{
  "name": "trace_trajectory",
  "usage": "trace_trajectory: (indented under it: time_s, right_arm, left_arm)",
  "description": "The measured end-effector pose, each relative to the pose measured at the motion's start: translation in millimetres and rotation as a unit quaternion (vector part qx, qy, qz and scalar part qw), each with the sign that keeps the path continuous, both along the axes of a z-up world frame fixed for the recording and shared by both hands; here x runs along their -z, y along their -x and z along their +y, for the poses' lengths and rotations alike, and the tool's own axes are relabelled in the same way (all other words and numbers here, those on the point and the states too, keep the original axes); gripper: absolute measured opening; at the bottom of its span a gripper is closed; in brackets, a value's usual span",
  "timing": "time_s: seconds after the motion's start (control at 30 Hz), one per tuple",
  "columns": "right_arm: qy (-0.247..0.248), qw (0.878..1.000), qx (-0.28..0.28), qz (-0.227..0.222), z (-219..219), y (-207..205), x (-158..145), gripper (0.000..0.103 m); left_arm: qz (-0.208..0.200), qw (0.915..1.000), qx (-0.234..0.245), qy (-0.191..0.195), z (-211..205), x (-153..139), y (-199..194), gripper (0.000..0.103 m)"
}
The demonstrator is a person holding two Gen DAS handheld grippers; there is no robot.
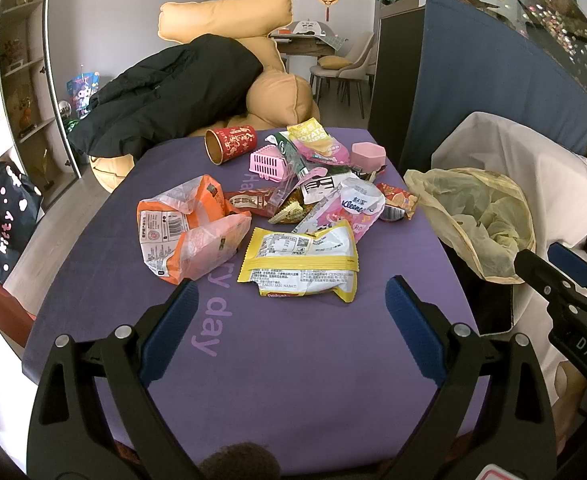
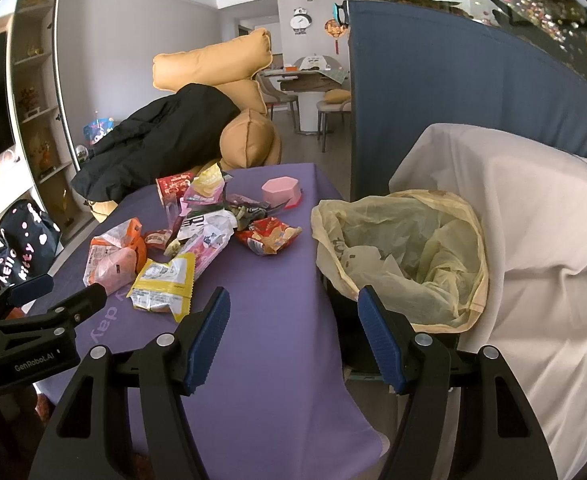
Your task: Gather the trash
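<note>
A pile of wrappers lies on the purple table (image 1: pixel 293 380): a yellow-white snack bag (image 1: pixel 301 260), an orange-white bag (image 1: pixel 185 228), a Kleenex pack (image 1: pixel 357 200), a red paper cup (image 1: pixel 231 144) on its side. My left gripper (image 1: pixel 291 300) is open and empty, just short of the yellow bag. My right gripper (image 2: pixel 293 308) is open and empty, above the table's right edge beside the bin with a yellow bag liner (image 2: pixel 405 256). The yellow snack bag (image 2: pixel 165 284) and the left gripper (image 2: pixel 57 288) show at left in the right wrist view.
A pink basket (image 1: pixel 269 164) and a pink box (image 1: pixel 367 156) stand behind the pile. A white cloth (image 2: pixel 533 240) covers something right of the bin. A blue screen (image 2: pixel 453 100) stands behind it. A tan sofa with a black jacket (image 1: pixel 165 92) lies beyond the table.
</note>
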State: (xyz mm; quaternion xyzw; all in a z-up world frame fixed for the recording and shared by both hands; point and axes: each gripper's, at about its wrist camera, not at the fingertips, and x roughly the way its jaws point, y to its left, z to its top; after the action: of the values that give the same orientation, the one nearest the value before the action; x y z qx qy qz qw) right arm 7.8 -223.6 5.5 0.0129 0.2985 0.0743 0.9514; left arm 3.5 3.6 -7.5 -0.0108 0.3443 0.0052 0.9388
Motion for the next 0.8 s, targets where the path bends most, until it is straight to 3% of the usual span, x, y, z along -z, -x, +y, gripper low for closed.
trace_trajectory:
  time_s: [0.8]
  right_arm:
    - [-0.001, 1.0, 0.003, -0.002, -3.0, -0.1, -2.5, 0.063]
  left_arm:
    - [0.002, 1.0, 0.0, 0.0, -0.5, -0.9, -0.8, 0.09]
